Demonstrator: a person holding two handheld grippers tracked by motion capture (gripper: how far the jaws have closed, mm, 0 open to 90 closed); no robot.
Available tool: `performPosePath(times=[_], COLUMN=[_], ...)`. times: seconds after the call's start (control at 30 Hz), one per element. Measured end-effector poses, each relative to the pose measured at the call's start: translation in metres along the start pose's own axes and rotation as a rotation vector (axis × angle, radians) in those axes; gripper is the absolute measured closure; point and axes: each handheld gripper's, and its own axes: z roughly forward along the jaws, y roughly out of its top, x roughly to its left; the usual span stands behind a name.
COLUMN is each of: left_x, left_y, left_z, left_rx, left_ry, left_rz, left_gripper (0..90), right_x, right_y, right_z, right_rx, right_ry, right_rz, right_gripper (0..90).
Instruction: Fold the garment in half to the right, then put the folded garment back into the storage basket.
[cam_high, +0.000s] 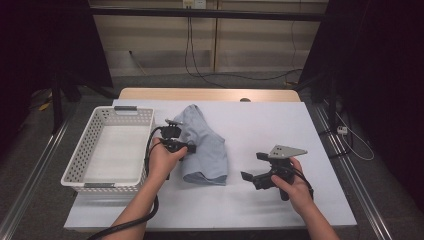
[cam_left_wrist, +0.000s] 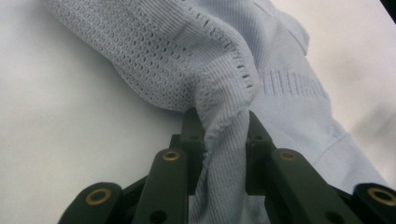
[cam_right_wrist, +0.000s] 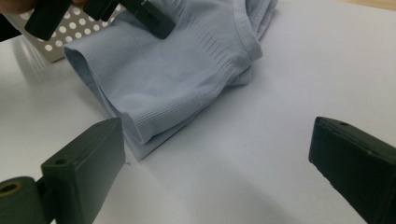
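A pale blue knitted garment lies folded on the white table cover, just right of the basket. My left gripper sits at its left edge, shut on a pinched fold of the cloth, which bunches up between the two black jaws. My right gripper hovers to the right of the garment, open, its jaws spread wide with nothing between them. In the right gripper view the garment's folded hem lies just ahead of its left jaw, and the left gripper shows at the top.
A white perforated plastic basket stands on the table's left side, close to my left hand. The white cover is bare to the right of the garment. The wooden table edge runs along the back.
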Motion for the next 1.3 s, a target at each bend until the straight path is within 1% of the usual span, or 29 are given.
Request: performPosePath(times=[0.03,0.13,0.2,0.27,0.37,0.5,0.63,0.73,0.8,0.83,0.93,1.0,1.03,1.1,1.13,1.23,1.3], left_x=[-0.001,-0.004,-0.005,-0.005,-0.004,-0.003,-0.004,-0.007,-0.007,-0.008,-0.008,-0.008,-0.008,-0.008,-0.009,-0.009,-0.009], left_y=[0.002,0.009,0.013,0.016,0.02,0.023,0.029,0.032,0.035,0.035,0.038,0.038,0.039,0.039,0.04,0.042,0.044], left_z=[-0.001,-0.006,-0.009,-0.012,-0.015,-0.018,-0.023,-0.026,-0.028,-0.028,-0.029,-0.029,-0.029,-0.03,-0.03,-0.032,-0.033], left_rx=[-0.002,0.015,0.019,0.029,0.039,0.057,0.091,0.096,0.108,0.104,0.114,0.117,0.122,0.128,0.123,0.137,0.143], left_ry=[-0.002,-0.001,-0.004,0.002,0.001,0.005,0.01,0.007,0.004,0.008,0.01,0.007,0.008,0.003,0.002,-0.002,0.003], left_rz=[-0.004,0.013,0.012,0.018,0.014,0.023,0.039,0.039,0.048,0.043,0.058,0.053,0.059,0.057,0.046,0.057,0.052], left_gripper=[75.6,75.6,75.6,75.6,75.6,75.7,75.7,75.7,75.7,75.6,75.6,75.7,75.7,75.7,75.7,75.6,75.6], right_x=[0.0,0.0,-0.001,-0.001,-0.001,0.0,0.0,0.0,0.0,0.0,-0.001,-0.001,-0.001,-0.001,-0.001,-0.001,-0.001], right_y=[0.0,0.0,0.0,-0.001,-0.001,-0.001,-0.001,-0.001,-0.001,-0.001,-0.001,-0.001,-0.001,-0.002,-0.002,-0.002,-0.001], right_z=[0.0,-0.001,-0.001,-0.001,0.0,0.0,0.0,-0.001,-0.001,-0.001,-0.001,-0.002,-0.002,-0.002,-0.002,-0.003,-0.003], right_rx=[0.001,-0.003,-0.006,-0.004,0.0,-0.001,-0.001,-0.001,-0.003,-0.005,-0.004,-0.004,-0.004,-0.004,-0.003,-0.001,-0.008], right_ry=[-0.001,-0.002,-0.002,-0.004,-0.001,0.003,0.0,0.002,0.004,0.002,0.001,0.001,-0.001,0.002,0.0,-0.002,0.0], right_rz=[-0.002,0.001,0.005,0.006,0.002,0.004,0.003,-0.001,0.004,0.004,0.002,0.003,0.003,0.004,0.003,-0.001,0.003], right_gripper=[3.4,3.3,3.3,3.4,3.3,3.3,3.3,3.3,3.3,3.3,3.3,3.3,3.3,3.3,3.3,3.3,3.3])
